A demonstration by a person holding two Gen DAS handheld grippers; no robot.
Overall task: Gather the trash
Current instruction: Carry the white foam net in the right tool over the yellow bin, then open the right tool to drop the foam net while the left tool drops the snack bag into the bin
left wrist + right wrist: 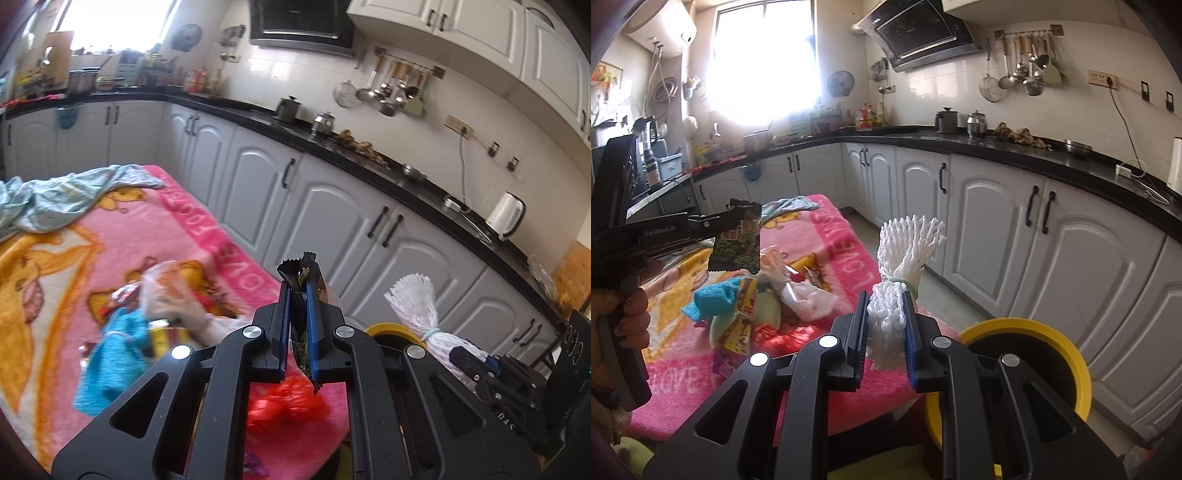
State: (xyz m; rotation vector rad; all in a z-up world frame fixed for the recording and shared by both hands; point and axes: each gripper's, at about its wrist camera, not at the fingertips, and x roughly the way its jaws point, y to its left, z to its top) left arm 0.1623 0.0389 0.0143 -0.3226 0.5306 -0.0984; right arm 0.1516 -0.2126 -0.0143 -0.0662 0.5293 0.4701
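My left gripper (298, 291) is shut on a dark snack wrapper (303, 273) and holds it in the air above the pink blanket; the wrapper also shows in the right wrist view (737, 240). My right gripper (884, 306) is shut on a white foam fruit net (905, 251), also visible in the left wrist view (413, 299). It hovers just left of a yellow-rimmed bin (1023, 328), whose rim shows in the left wrist view (388, 328). More trash lies on the blanket: a clear plastic bag (805, 295), snack packets (744, 325) and a red bag (284, 406).
The pink cartoon blanket (827, 229) covers a low table. A blue cloth (713, 299) lies among the trash, and a pale green cloth (55, 199) lies at the far end. Grey cabinets (997, 229) under a black counter line the right side. A white kettle (504, 214) stands on the counter.
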